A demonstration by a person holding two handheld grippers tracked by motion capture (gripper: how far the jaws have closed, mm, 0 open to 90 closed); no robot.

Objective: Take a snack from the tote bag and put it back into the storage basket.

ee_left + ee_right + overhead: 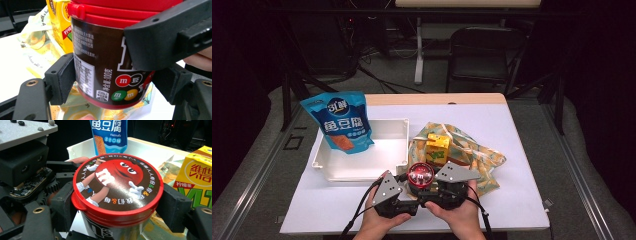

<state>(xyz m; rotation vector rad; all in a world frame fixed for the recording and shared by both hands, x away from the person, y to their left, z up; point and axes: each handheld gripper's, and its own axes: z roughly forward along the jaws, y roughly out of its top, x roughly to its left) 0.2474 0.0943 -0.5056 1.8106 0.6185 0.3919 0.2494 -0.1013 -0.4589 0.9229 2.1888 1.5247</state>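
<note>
One white table [522, 130] carries everything: a white tray [387, 125] on its left half, a lemon-print cloth [482, 160] bunched just right of it, a blue pouch [343, 122] leaning on the tray's far left wall, and a yellow carton [438, 149] upright on the cloth. Smaller than these is the can [105, 62] I'm working with, at the near edge of the table between my two hands, over the cloth's near corner. It is a short brown cylinder with a printed label, candy pictures low on its side, and a red snap lid [117, 182] showing a red cartoon figure. I judge it stiff-walled, light to middling, and glossy enough to slip, so the straight body below the lid is the place to squeeze; the lid's rim could pop off. My right fingers [172, 207] are clamped on the can just under the lid, one pad on each side. My left fingers [62, 80] bracket the lower body, one pad against the label; whether the far pad presses I cannot tell.
</note>
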